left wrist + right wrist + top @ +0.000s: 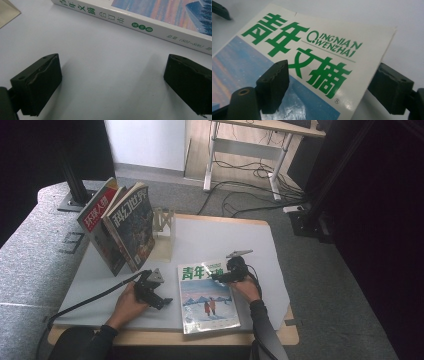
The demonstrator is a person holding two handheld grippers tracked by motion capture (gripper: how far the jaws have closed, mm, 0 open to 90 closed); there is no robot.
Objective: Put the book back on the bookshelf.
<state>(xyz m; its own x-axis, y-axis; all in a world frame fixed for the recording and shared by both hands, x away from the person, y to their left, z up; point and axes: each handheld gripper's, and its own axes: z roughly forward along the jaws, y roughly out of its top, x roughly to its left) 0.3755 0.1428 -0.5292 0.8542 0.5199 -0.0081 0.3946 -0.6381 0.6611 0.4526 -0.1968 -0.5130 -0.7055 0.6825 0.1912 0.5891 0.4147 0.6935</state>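
Nearest the person, a magazine (207,297) lies flat, cover up, on the front part of the white worktop (225,237), between the two hands; lying flat like this, it offers only its edges to a grip.

The left gripper (159,299) rests low on the worktop just beside the magazine's spine (130,21), apart from it, its jaws spread wide with nothing between them. It seems parked there to wait, or to steady the spine if the magazine slides.

The right gripper (216,276) sits at the magazine's top right corner (384,35). Its jaws straddle that corner, one above the cover and one off past the right edge. They are spread, and no pad presses the paper yet. This looks like the start of a pinch to lift the magazine.

Farther back on the left, two other magazines (120,227) lean upright against a small wooden stand (164,222), which probably shows where the flat one is meant to go.
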